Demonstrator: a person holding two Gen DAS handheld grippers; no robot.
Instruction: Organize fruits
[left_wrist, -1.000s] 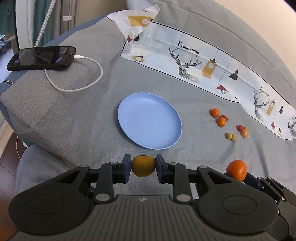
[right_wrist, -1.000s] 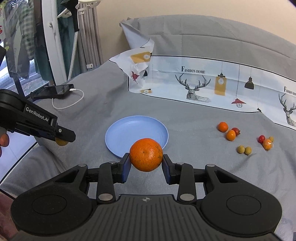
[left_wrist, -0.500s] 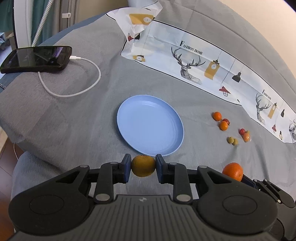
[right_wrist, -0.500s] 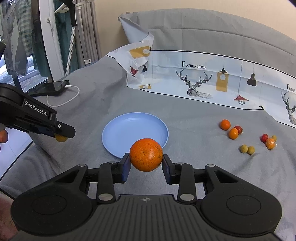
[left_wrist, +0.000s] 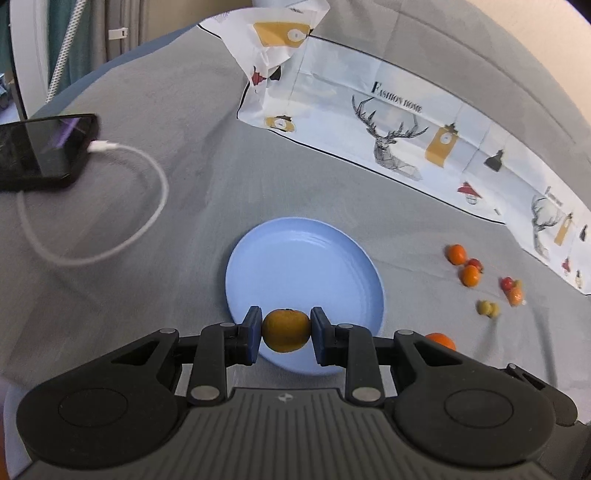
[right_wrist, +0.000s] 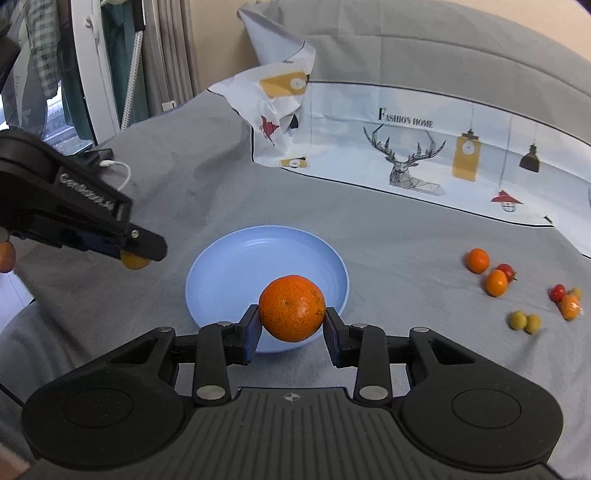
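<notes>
I count one blue plate (right_wrist: 236, 258). Two large oranges: bright orange (right_wrist: 291, 308), duller orange (left_wrist: 286, 329). Loose small fruits: three orange (right_wrist: 477, 260), two red (right_wrist: 506, 271), two yellow-green (right_wrist: 518, 319). One phone (left_wrist: 40, 151), one cable (left_wrist: 147, 206).

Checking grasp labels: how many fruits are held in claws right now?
2. A dull orange fruit is pinched in the left claw. A larger bright orange is pinched in the right claw. No second fruit shows in either grip.
</notes>
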